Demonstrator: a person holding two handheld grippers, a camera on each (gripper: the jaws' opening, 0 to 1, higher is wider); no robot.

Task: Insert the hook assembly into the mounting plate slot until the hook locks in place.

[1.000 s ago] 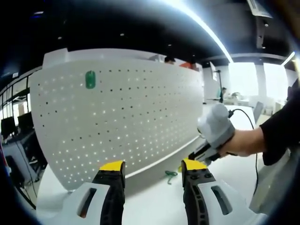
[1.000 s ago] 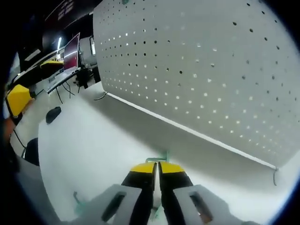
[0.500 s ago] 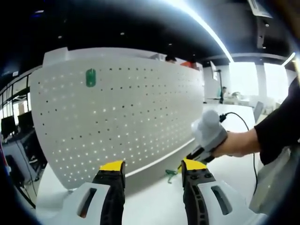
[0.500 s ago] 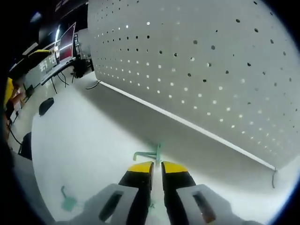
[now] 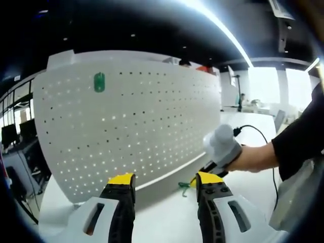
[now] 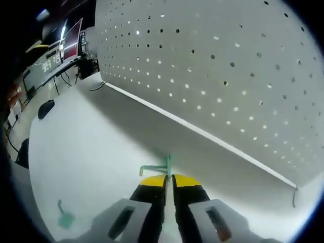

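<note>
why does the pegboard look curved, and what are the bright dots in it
Left gripper view: fisheye distortion bows the white pegboard; light through its holes makes the dots, under ceiling-strip glare. Right gripper view: the green hook is sharp.

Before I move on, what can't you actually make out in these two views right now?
- Hook, right gripper view: its lower part is hidden between the right gripper jaws; in the left gripper view it is small and partly behind the left gripper.
- Green piece on the pegboard, left gripper view: too small to identify.
- Second green piece on the table, right gripper view: small, near the rim.
</note>
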